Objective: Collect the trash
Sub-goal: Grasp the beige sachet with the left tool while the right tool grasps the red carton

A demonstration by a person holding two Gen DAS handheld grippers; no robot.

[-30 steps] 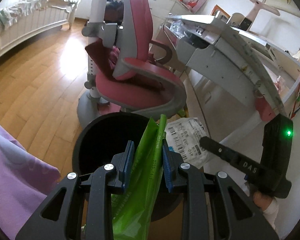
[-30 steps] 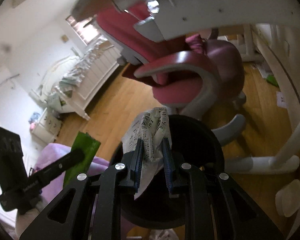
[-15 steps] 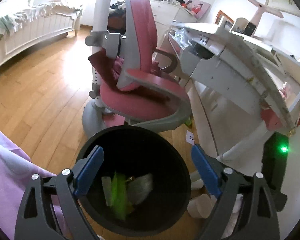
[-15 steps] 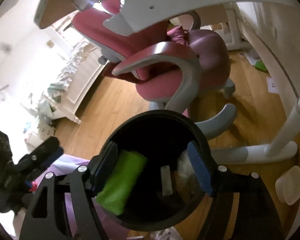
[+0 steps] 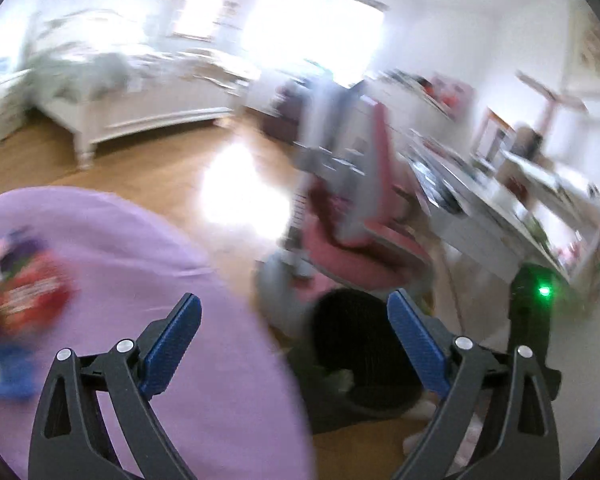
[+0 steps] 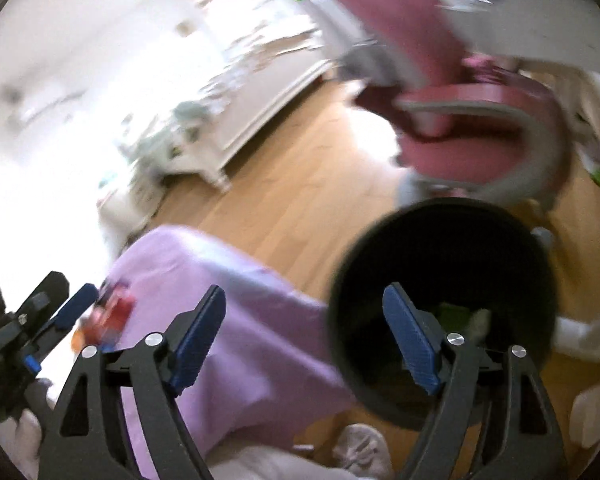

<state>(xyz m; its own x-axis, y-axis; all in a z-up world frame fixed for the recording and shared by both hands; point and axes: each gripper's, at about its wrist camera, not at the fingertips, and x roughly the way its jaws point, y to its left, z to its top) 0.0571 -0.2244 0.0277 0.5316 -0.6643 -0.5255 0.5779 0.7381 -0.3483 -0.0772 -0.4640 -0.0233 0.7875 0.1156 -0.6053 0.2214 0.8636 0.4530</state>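
Note:
Both views are blurred by motion. My left gripper [image 5: 293, 304] has its jaws wide and still opening, with nothing between them; it hangs over the edge of a purple cloth [image 5: 140, 280] beside the black bin [image 5: 340, 312]. A red snack packet [image 5: 32, 300] lies on the cloth to its left. My right gripper [image 6: 304, 296] is also opening and holds nothing, between the purple cloth [image 6: 240, 320] and the bin [image 6: 452, 204]. Inside the bin lie a green wrapper [image 6: 454, 314] and pale paper [image 6: 480, 320]. The red packet [image 6: 116, 312] sits near the left gripper's fingers [image 6: 74, 306].
A pink chair [image 5: 360, 220] [image 6: 460, 120] stands just behind the bin, with a white desk [image 5: 500, 208] to its right. A white bed [image 5: 140, 108] lines the far wall across wooden floor [image 6: 292, 184]. A blue item [image 5: 8, 372] lies on the cloth.
Both grippers opened and let the green wrapper and the printed paper fall into the bin. Both then drew back, rose and swung left towards the purple cloth.

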